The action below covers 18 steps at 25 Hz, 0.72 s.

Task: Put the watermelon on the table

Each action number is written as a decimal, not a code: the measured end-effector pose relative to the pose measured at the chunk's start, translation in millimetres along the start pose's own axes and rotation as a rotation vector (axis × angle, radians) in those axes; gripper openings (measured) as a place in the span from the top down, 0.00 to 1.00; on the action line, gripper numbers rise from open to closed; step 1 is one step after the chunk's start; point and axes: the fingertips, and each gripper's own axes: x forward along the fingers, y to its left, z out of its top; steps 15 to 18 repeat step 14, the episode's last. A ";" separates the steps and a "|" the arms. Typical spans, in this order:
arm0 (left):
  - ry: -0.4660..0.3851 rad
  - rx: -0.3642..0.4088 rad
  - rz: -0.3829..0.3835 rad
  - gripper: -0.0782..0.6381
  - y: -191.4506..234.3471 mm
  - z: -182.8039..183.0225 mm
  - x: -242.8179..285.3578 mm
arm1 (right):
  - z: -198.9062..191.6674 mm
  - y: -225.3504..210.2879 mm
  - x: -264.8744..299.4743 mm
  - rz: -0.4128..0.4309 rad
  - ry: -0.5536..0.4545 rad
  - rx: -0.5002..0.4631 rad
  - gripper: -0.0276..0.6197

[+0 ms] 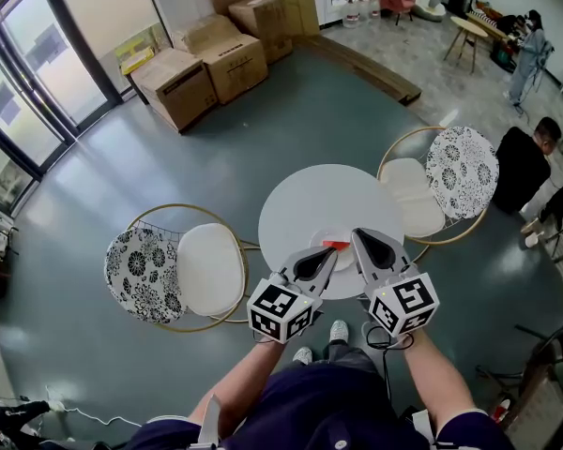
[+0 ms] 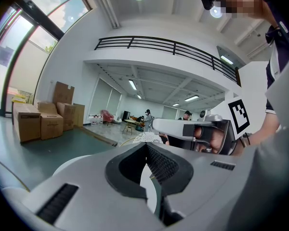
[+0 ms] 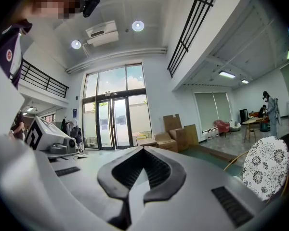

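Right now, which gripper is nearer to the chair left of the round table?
Left. The left gripper is over the table's near edge, on that chair's side; the right gripper is beside it, farther from the chair.

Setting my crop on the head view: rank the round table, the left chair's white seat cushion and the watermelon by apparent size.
1. round table, largest.
2. white seat cushion, clearly smaller, though it likely sits lower, farther from the camera.
3. watermelon, a small red sliver on the table, smallest by far.
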 end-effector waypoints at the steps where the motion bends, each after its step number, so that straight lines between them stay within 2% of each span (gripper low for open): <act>1: 0.000 -0.001 0.000 0.89 -0.4 -0.1 0.5 | -0.2 -0.5 -0.5 0.000 0.000 -0.001 0.95; 18: 0.002 -0.004 -0.004 0.89 -1.3 -0.8 1.7 | 0.0 -2.6 -0.6 -0.003 -0.002 -0.004 0.95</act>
